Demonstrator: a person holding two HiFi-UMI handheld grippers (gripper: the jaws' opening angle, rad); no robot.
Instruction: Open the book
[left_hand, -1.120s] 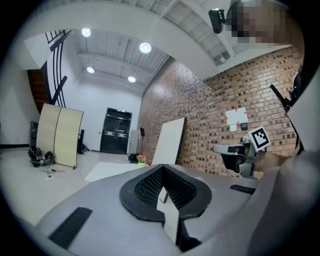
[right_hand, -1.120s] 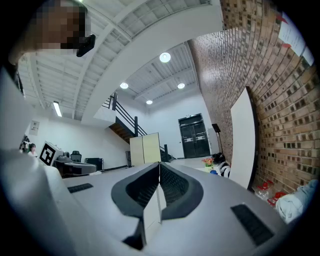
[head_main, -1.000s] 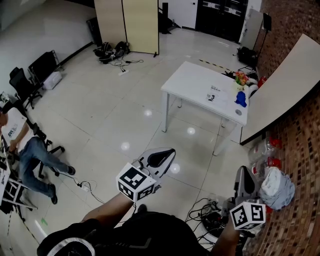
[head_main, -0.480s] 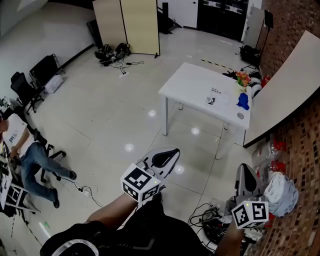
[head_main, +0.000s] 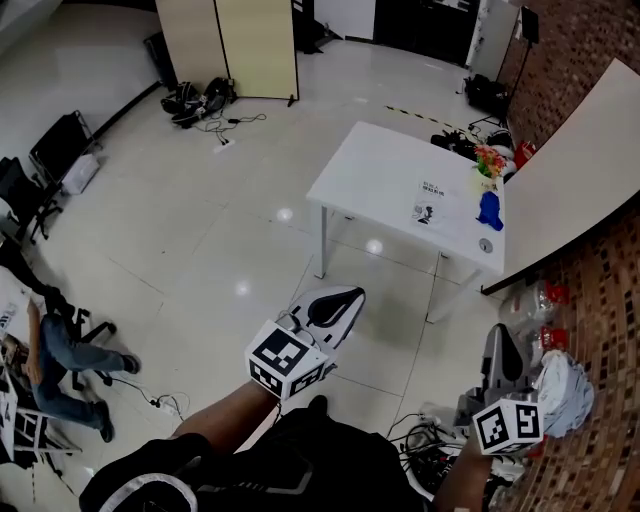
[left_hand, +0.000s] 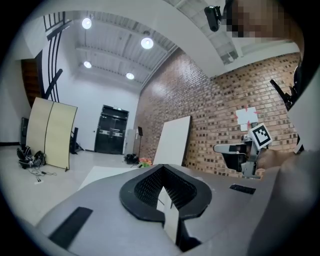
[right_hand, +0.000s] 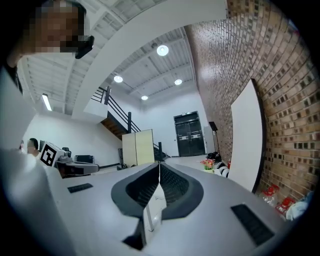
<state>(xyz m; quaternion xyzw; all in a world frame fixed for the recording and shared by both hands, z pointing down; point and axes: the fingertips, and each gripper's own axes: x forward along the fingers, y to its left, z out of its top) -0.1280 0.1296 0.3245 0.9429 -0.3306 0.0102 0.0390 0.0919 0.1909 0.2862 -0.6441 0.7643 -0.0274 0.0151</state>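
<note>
The book is a thin white booklet with dark print. It lies flat and closed on the white table, far ahead across the floor. My left gripper is held in the air over the floor, well short of the table, jaws together with nothing in them. My right gripper hangs lower right near the brick wall, also shut and empty. In the left gripper view the left gripper points toward the table, with the right gripper off to its side. The right gripper faces the room.
A blue figure, flowers and a small round thing stand near the book. A big white board leans on the brick wall. Cables and bags lie by my feet. A seated person is at left.
The view has swung a little right and forward, so the table sits lower in the picture. Both grippers stay shut and have drifted slightly right.
</note>
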